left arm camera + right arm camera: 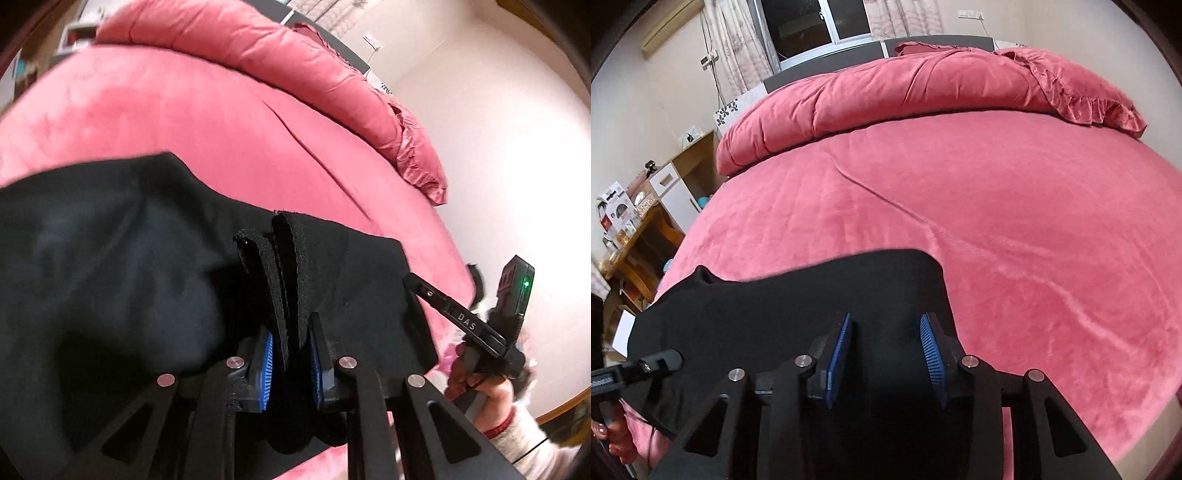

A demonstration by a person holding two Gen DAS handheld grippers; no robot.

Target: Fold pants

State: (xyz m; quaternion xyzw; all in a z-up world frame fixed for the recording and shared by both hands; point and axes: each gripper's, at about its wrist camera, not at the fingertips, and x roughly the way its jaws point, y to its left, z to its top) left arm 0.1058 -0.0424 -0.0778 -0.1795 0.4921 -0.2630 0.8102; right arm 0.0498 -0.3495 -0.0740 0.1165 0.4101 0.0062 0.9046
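The black pants [110, 280] lie on the pink bed near its front edge. My left gripper [290, 354] is shut on a bunched fold of the pants, and layered edges of cloth stick up between its blue pads [266, 363]. In the right wrist view the pants [783, 306] spread under and ahead of my right gripper [886, 354], which is open with its blue pads [932, 354] wide apart just over the cloth. The right gripper also shows in the left wrist view [410, 282], its tip at the pants' right edge.
The pink bedsheet [1015, 229] covers the bed. A rolled pink duvet [886, 88] and a frilled pillow [1082, 92] lie at the far side. A wooden shelf with boxes [635, 229] stands left of the bed. A pale wall [498, 147] is to the right.
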